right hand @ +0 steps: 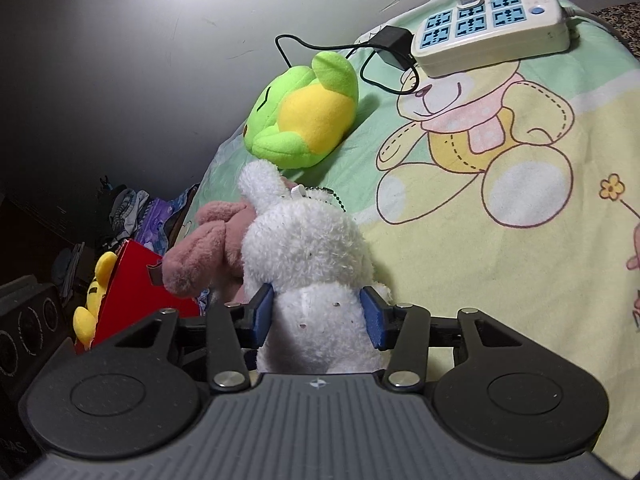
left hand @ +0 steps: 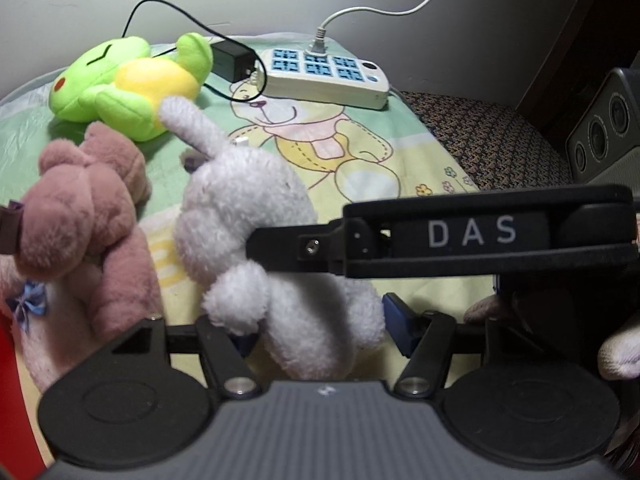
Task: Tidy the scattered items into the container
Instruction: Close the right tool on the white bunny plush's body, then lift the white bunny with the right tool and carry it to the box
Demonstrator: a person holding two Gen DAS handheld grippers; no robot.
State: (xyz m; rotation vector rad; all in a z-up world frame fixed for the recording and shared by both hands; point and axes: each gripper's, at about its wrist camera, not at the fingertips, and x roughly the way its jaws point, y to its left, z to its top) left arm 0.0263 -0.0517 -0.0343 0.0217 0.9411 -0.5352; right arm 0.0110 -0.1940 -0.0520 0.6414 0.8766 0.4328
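Observation:
A white plush rabbit [left hand: 248, 208] lies on the bed sheet, and both grippers have it. In the left wrist view my left gripper [left hand: 318, 332] is shut on its lower body; the left pad is hidden in the fur. My right gripper [right hand: 318, 318] is shut on the same rabbit [right hand: 308, 248], its blue pads pressed into the sides. Seen from the left wrist, one black finger [left hand: 288, 246] of that gripper reaches across the toy from the right. A pink plush [left hand: 80, 208] leans against the rabbit. A green frog plush [right hand: 304, 116] lies farther back. The red container [right hand: 132, 288] stands left, off the bed.
A white power strip [left hand: 324, 76] and a black adapter [left hand: 234, 60] with its cable lie at the back of the sheet [right hand: 520, 260]. A yellow plush [right hand: 94, 300] shows by the red container. A grey speaker [left hand: 608, 120] stands to the right. A gloved hand [left hand: 620, 352] shows at the right edge.

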